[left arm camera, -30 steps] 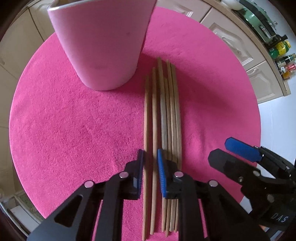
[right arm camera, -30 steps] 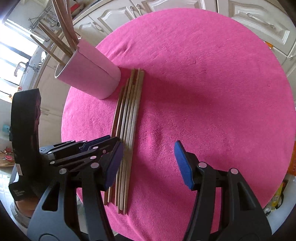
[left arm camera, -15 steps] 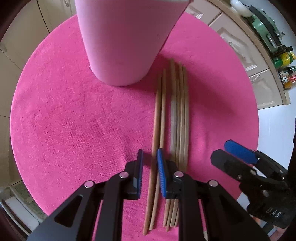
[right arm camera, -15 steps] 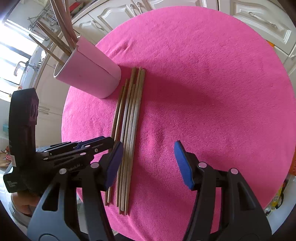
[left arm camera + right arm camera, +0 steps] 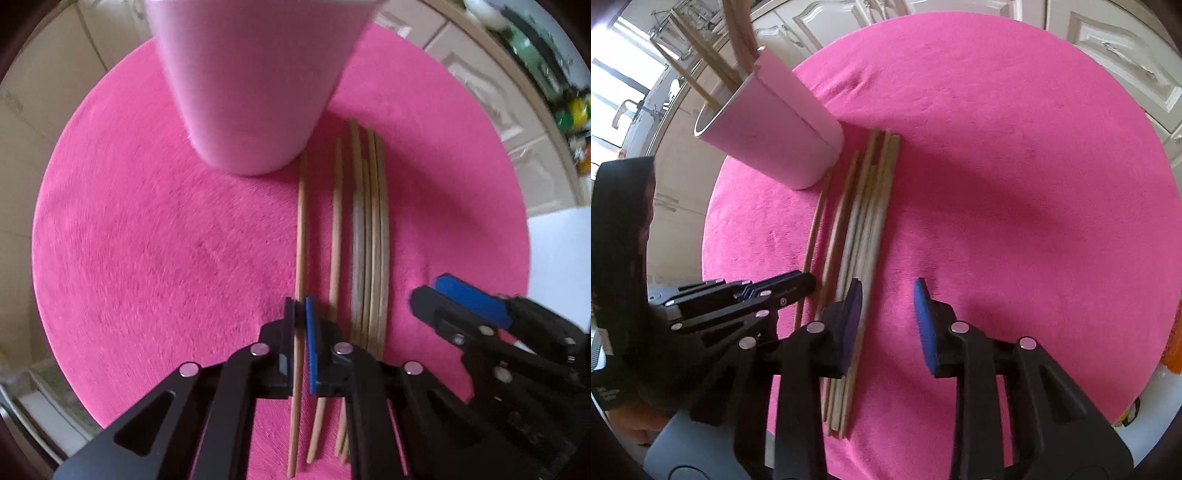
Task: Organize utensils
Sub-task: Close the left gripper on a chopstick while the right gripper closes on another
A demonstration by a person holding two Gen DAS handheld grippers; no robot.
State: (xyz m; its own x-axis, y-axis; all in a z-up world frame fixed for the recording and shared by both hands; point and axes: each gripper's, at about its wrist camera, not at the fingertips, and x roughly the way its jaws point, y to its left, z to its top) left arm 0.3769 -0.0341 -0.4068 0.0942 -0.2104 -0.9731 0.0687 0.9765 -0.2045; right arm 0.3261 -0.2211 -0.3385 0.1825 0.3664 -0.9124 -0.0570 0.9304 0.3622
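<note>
Several wooden chopsticks (image 5: 373, 229) lie side by side on the round pink cloth (image 5: 147, 240), just right of the pink cup (image 5: 251, 92). My left gripper (image 5: 300, 314) is shut on the leftmost chopstick (image 5: 301, 221), which lies apart from the others. In the right wrist view the cup (image 5: 775, 140) holds more chopsticks (image 5: 738, 37). My right gripper (image 5: 888, 314) hovers over the right side of the bundle (image 5: 871, 221) with its jaws closing. Its left pad sits over the outer sticks, and neither pad presses on anything. The left gripper (image 5: 807, 282) shows beside it.
The cloth (image 5: 1034, 184) covers a small round table whose edge drops off on all sides. White cabinet doors (image 5: 1108, 44) surround it. Bottles (image 5: 569, 114) stand on a counter at the far right in the left wrist view.
My left jaws have shut on the leftmost chopstick, which has parted from the rest. The right jaws have narrowed. The cup now sits more central in the left wrist view.
</note>
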